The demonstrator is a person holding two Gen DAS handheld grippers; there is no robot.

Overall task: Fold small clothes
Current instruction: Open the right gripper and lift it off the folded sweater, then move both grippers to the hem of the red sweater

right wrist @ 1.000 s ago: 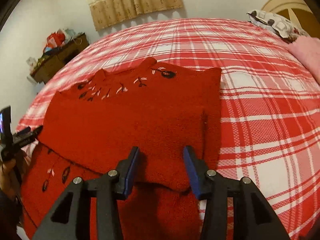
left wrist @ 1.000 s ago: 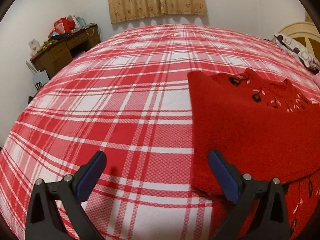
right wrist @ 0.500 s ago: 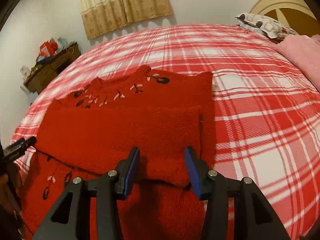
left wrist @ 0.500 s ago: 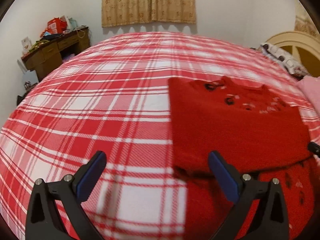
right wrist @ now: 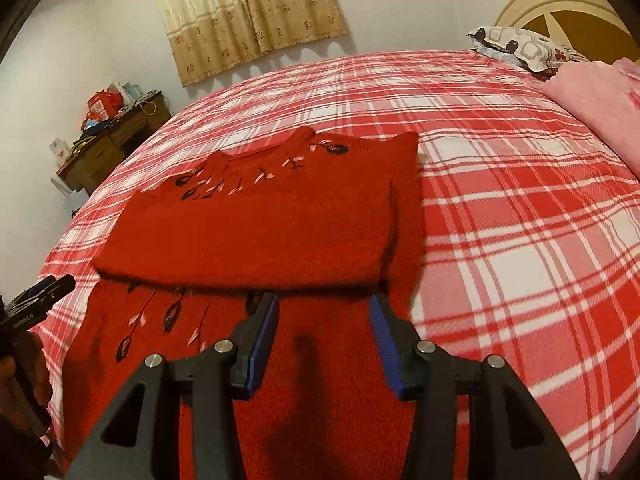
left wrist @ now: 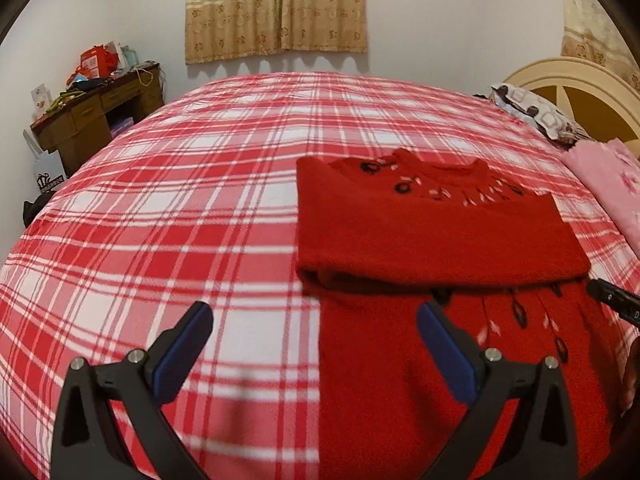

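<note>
The red sweater is seen lying flat on the plaid bedspread, its sleeves folded across the chest into a thick band whose near edge runs just ahead of both sets of fingertips. The left gripper is held with its jaws spread wide and nothing between them; its right finger hangs over the sweater's lower left part, while its left finger is over bare plaid, the garment's straight left edge falling between the two. The right gripper is held partly open above the lower body of the sweater, no cloth pinched (a dark shadow is thrown on the knit between the pads). Beyond its right finger the sweater's right edge is met, then wide open bedspread. Far ahead of the fingers a beige curtain is hung on a white wall; off to the left a cluttered wooden desk is seen, and to the right a cream headboard, a patterned pillow and a pink blanket. Small lettering on the left gripper's body in the right wrist view cannot be read.
</note>
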